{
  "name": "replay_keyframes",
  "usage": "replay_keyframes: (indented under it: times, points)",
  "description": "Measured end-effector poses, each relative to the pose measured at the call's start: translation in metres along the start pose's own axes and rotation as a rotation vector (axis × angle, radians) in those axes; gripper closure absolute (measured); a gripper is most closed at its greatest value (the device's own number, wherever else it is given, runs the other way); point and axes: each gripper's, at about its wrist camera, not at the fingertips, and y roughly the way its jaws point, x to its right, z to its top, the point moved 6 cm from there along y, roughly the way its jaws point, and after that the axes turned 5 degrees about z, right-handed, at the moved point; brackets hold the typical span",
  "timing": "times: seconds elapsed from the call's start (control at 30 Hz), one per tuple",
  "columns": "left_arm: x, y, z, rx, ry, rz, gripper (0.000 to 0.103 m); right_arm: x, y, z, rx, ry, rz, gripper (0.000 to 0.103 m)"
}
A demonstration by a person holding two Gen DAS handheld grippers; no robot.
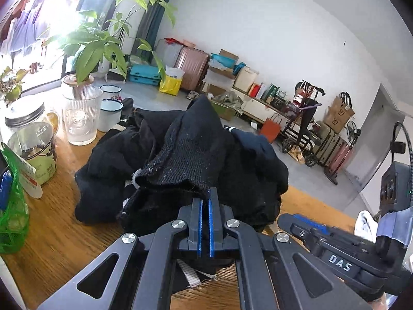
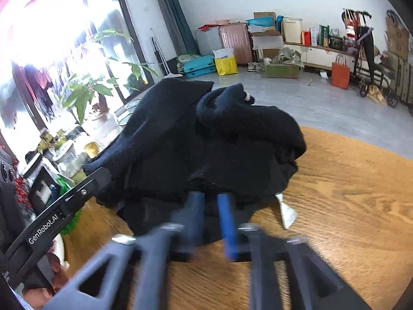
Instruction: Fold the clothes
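The left gripper (image 1: 205,193) has its jaws clenched on a raised edge of the black knit garment (image 1: 185,155). The cloth rises from that pinch in a peak ahead of the jaws and slumps into a crumpled heap on the bench (image 1: 64,232). The right gripper (image 2: 210,199) is blurred. A narrow gap shows between its blue pads, whose tips reach the heap's near hem, but I cannot tell whether they grip anything.

The garment lies bunched, with no flat panel or clean crease visible. A white label (image 2: 286,211) pokes out just right of the right jaws.

Left of the left jaws, near the heap, stand a ribbed glass (image 1: 81,116), two enamel mugs (image 1: 111,113), a lidded jar (image 1: 31,139) and a green mesh bag (image 1: 13,206).

Risks, as I judge them:
- The left pinch takes only a thin edge, so a sharp pull could let the knit slip free.
- Dragging or swinging the cloth leftward could catch the glass or the mugs and tip them.
- With the layers tangled, lifting from one point may raise the whole heap rather than spread it.
- The two grippers sit close together and could knock each other.
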Motion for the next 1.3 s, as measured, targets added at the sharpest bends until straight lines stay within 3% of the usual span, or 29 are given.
replay_keyframes:
  times: [0.07, 0.13, 0.4, 0.5, 0.63, 0.83, 1.0, 1.23, 1.3]
  points:
    - [-0.005, -0.004, 0.003, 0.004, -0.039, -0.065, 0.099, -0.007, -0.003, 0.006, 0.018, -0.064, -0.016, 0.058]
    - [-0.009, -0.012, 0.007, 0.017, -0.060, -0.119, 0.099, -0.017, 0.001, 0.017, 0.029, -0.112, 0.021, 0.053]
    - [-0.026, -0.005, -0.002, -0.082, -0.028, -0.008, 0.099, -0.049, 0.021, 0.031, 0.013, -0.133, 0.089, 0.045]
    - [-0.033, -0.001, -0.008, -0.105, -0.053, -0.025, 0.099, -0.060, 0.031, 0.033, 0.001, -0.137, 0.105, 0.045]
    - [-0.034, -0.005, -0.004, -0.080, -0.059, -0.061, 0.099, -0.071, 0.046, 0.036, -0.021, -0.132, 0.135, 0.045]
    - [-0.034, -0.002, -0.005, -0.092, -0.055, -0.061, 0.099, -0.073, 0.070, 0.038, -0.035, -0.047, 0.207, 0.040]
    - [-0.037, 0.001, -0.007, -0.102, -0.064, -0.061, 0.099, -0.075, 0.081, 0.041, -0.036, -0.019, 0.214, 0.039]
    - [-0.042, 0.006, -0.007, -0.119, -0.100, -0.064, 0.098, -0.074, 0.083, 0.035, -0.020, -0.042, 0.185, 0.080]
    - [-0.043, 0.005, -0.007, -0.122, -0.113, -0.073, 0.098, -0.073, 0.078, 0.034, -0.008, -0.045, 0.182, 0.085]
